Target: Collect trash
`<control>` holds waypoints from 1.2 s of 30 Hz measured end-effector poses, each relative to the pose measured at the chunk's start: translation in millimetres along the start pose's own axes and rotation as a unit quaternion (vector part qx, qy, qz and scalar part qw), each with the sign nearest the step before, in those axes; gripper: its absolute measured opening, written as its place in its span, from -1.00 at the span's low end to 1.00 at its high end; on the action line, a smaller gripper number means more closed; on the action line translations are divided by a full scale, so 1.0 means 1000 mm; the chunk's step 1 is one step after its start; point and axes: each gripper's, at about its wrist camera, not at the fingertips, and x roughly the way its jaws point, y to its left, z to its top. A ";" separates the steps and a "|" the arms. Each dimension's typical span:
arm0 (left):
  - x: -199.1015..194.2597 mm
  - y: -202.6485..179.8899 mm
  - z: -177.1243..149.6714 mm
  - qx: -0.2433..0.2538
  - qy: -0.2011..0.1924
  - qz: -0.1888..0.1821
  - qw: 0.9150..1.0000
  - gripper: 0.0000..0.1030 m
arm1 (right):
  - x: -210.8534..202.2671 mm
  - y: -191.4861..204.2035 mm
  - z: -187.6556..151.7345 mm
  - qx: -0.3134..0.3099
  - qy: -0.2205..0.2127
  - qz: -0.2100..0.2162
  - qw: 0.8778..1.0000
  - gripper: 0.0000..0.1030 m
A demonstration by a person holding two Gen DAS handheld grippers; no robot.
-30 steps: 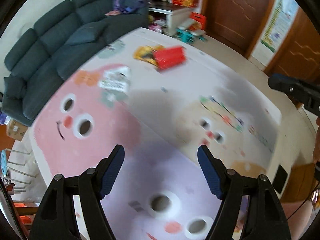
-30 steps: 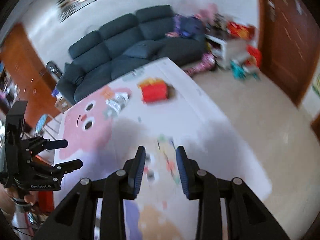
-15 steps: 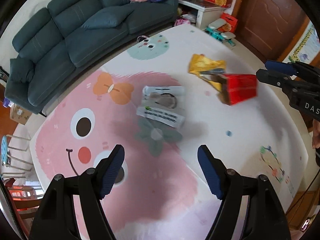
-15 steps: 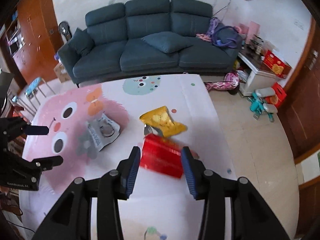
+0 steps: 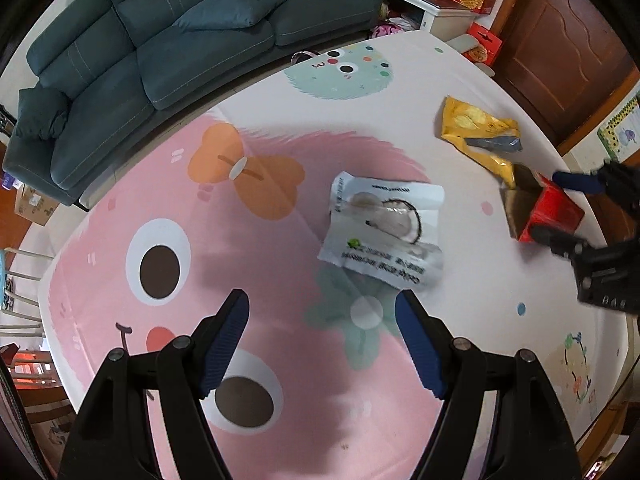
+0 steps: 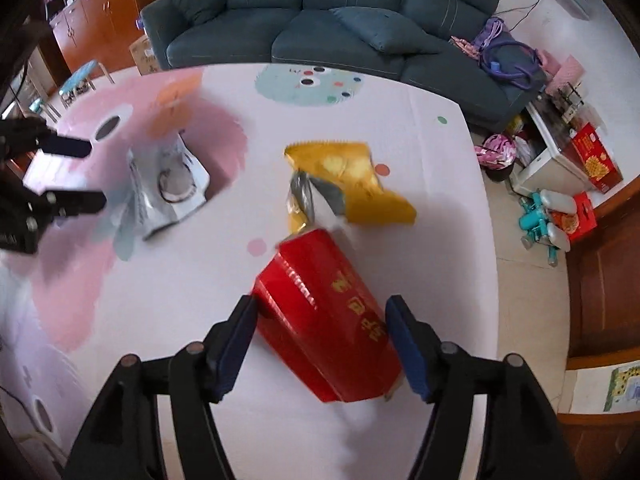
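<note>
Three pieces of trash lie on the cartoon play mat (image 5: 280, 184). A white snack wrapper (image 5: 384, 234) lies just ahead of my open, empty left gripper (image 5: 322, 338). A red box (image 6: 332, 320) lies on its side between the open fingers of my right gripper (image 6: 320, 340); whether the pads touch it I cannot tell. A yellow chip bag (image 6: 348, 184) lies just beyond the box. In the left wrist view the red box (image 5: 548, 212), the yellow bag (image 5: 476, 132) and the right gripper (image 5: 560, 208) sit at the right. In the right wrist view the wrapper (image 6: 168, 188) and left gripper (image 6: 76, 174) sit at the left.
A dark teal sofa (image 5: 160, 36) borders the mat's far side. A white cabinet with red boxes (image 6: 576, 152) and toys (image 6: 544, 220) stands at the right by a wooden door (image 5: 560, 40). Small stools (image 6: 80, 80) stand at the left.
Both grippers have dropped closer to the mat. The right gripper has opened wider and moved around the red box. The left has come nearer the white wrapper.
</note>
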 end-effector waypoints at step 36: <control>-0.012 -0.047 -0.034 -0.036 -0.028 -0.107 0.993 -0.91 | -0.082 0.044 -0.155 0.158 -0.089 0.169 0.969 -0.49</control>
